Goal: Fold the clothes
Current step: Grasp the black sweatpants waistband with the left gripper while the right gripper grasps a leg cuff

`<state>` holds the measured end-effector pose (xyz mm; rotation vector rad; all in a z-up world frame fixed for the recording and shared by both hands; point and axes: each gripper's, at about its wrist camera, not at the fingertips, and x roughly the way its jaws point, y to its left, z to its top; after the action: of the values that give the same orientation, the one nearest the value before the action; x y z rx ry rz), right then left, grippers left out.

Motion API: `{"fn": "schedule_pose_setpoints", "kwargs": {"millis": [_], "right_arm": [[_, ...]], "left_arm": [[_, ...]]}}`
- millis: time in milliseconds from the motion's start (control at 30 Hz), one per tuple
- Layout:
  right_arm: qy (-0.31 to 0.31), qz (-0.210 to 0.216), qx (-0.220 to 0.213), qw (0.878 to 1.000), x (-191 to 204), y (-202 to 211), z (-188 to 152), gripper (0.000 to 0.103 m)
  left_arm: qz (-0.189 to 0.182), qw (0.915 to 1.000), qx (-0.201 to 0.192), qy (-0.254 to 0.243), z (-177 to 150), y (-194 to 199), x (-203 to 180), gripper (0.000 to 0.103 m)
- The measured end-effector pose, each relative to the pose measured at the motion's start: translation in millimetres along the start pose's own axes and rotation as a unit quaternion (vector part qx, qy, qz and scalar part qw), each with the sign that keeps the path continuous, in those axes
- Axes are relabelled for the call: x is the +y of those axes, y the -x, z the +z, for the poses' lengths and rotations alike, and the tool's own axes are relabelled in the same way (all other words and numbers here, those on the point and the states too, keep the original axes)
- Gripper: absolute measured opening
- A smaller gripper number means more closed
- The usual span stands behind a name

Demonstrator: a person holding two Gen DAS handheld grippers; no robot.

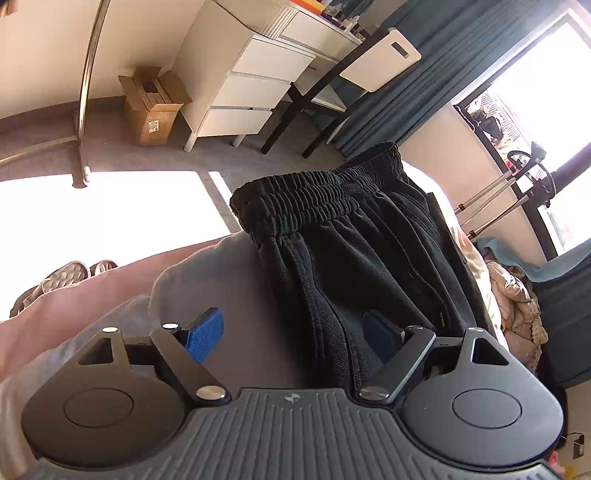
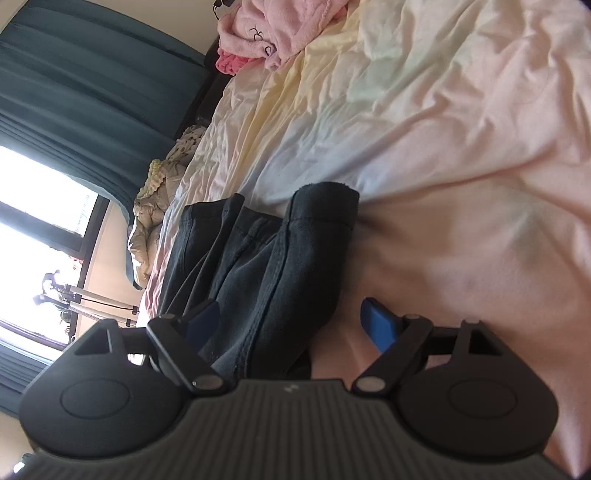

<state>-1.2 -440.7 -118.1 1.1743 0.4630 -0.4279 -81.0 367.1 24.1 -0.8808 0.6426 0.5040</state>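
Black trousers [image 1: 354,251] with an elastic waistband [image 1: 321,188] lie on the bed, the waist end at the bed's edge. My left gripper [image 1: 291,332] is open, its blue pads either side of the trousers' edge; the right pad [image 1: 380,332] lies over the black cloth, the left pad [image 1: 205,334] over a grey cloth [image 1: 229,288]. In the right wrist view the leg ends [image 2: 280,254] of the trousers lie folded on the pale sheet [image 2: 443,129]. My right gripper [image 2: 291,325] is open around them, low over the cloth.
A white drawer unit [image 1: 255,85], a cardboard box [image 1: 153,105] and a dark chair [image 1: 306,96] stand on the floor beyond the bed. Slippers [image 1: 66,277] lie by the bed. A pink garment [image 2: 273,29] and a crumpled beige cloth [image 2: 155,206] lie on the bed's far parts.
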Motion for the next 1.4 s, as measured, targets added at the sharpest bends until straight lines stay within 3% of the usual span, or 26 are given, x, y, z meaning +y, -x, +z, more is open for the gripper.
{"fn": "schedule_pose_setpoints", "kwargs": {"millis": [67, 100, 167, 200, 233, 300, 400, 467, 533, 600, 700, 800, 900, 933, 1000, 1133, 1400], "right_arm": [[-0.003, 0.012, 0.01, 1.0, 2, -10, 0, 0.077], [-0.004, 0.018, 0.015, 1.0, 3, -14, 1, 0.066], [0.0, 0.016, 0.017, 1.0, 5, -20, 4, 0.057], [-0.004, 0.016, 0.016, 1.0, 4, -22, 5, 0.046], [-0.001, 0.025, 0.013, 1.0, 5, -22, 7, 0.028], [0.013, 0.046, 0.004, 0.999, 10, -20, 10, 0.011], [0.043, 0.115, -0.037, 0.992, 26, -3, 14, 0.009], [0.065, 0.155, -0.067, 0.984, 37, 10, 16, 0.009], [0.073, 0.146, -0.091, 0.982, 42, 18, 18, 0.009], [0.044, 0.101, -0.09, 0.99, 29, 13, 23, 0.009], [-0.049, 0.007, -0.031, 0.998, -12, -10, 31, 0.009], [-0.099, -0.011, -0.002, 0.995, -32, -18, 26, 0.01], [-0.079, -0.018, -0.018, 0.997, -24, -10, 25, 0.02], [-0.073, -0.018, -0.022, 0.997, -23, -8, 24, 0.038], [-0.072, -0.012, -0.027, 0.997, -23, -4, 22, 0.053], [-0.059, -0.004, -0.014, 0.998, -20, 10, 8, 0.067], [-0.003, 0.005, 0.028, 1.0, -2, -4, -9, 0.071]], "left_arm": [[-0.002, 1.0, 0.004, 0.002, -2, 0, 1, 0.085], [-0.003, 1.0, 0.006, 0.003, -3, 0, 1, 0.085], [-0.005, 0.9999, 0.009, 0.002, -5, 1, 2, 0.085], [-0.005, 0.9999, 0.011, 0.003, -6, 1, 2, 0.085], [-0.007, 0.9999, 0.014, 0.005, -7, 1, 3, 0.085], [-0.014, 0.9996, 0.02, 0.017, -8, 1, 5, 0.085], [-0.031, 0.9983, 0.03, 0.038, -10, 3, 7, 0.085], [-0.039, 0.9978, 0.032, 0.043, -12, 6, 6, 0.085], [-0.046, 0.9976, 0.033, 0.04, -14, 9, 4, 0.085], [-0.051, 0.9974, 0.033, 0.039, -16, 10, 2, 0.085], [-0.054, 0.9971, 0.037, 0.039, -18, 7, 1, 0.085], [-0.052, 0.9967, 0.038, 0.05, -19, -1, 3, 0.085], [-0.059, 0.9953, 0.041, 0.065, -20, -12, 5, 0.085], [-0.061, 0.995, 0.042, 0.067, -19, -16, 6, 0.085], [-0.062, 0.9946, 0.042, 0.071, -18, -25, 5, 0.084], [-0.064, 0.9945, 0.032, 0.076, -14, -41, 3, 0.084], [-0.057, 0.9969, 0.02, 0.05, -7, -69, -15, 0.075]]}}
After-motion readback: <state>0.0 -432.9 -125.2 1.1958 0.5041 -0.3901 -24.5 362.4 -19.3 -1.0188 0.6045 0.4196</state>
